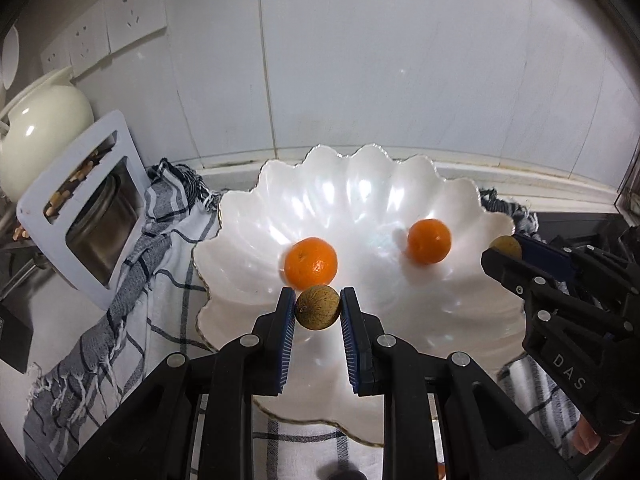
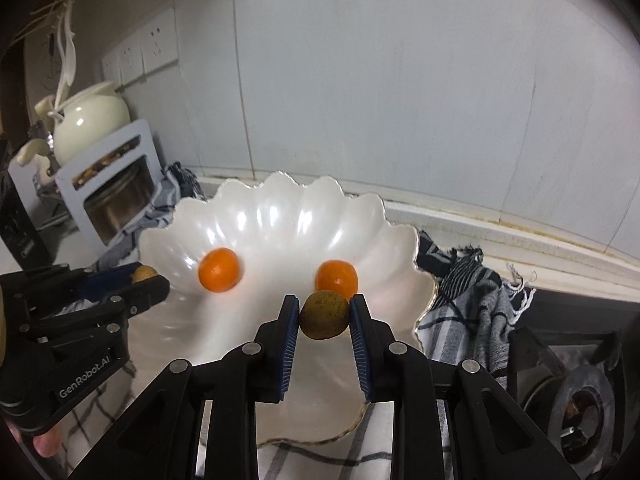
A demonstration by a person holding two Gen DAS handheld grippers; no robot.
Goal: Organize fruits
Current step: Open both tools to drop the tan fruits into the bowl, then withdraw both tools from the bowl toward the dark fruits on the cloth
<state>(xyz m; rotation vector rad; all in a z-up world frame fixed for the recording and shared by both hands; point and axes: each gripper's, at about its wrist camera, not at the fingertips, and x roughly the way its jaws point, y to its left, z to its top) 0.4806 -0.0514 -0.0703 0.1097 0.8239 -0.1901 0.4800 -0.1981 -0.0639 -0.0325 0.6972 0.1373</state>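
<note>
Two brown fruits held over the bowl

Two small round brownish fruits are pinched, one (image 1: 318,307) in the left tongs (image 1: 318,308), the other (image 2: 324,314) in the right tongs (image 2: 324,315), above the scalloped pearly white bowl (image 1: 240,220), where two orange tangerines (image 1: 311,261) are sat.

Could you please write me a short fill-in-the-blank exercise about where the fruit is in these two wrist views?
1. The white scalloped bowl holds ____ round orange tangerines.
2. The left gripper is shut on a small round ____ fruit.
3. The right gripper holds its own brown fruit above the ____.
4. The bowl rests on a ____ cloth.

Missing words: two; brown; bowl; checked
</note>
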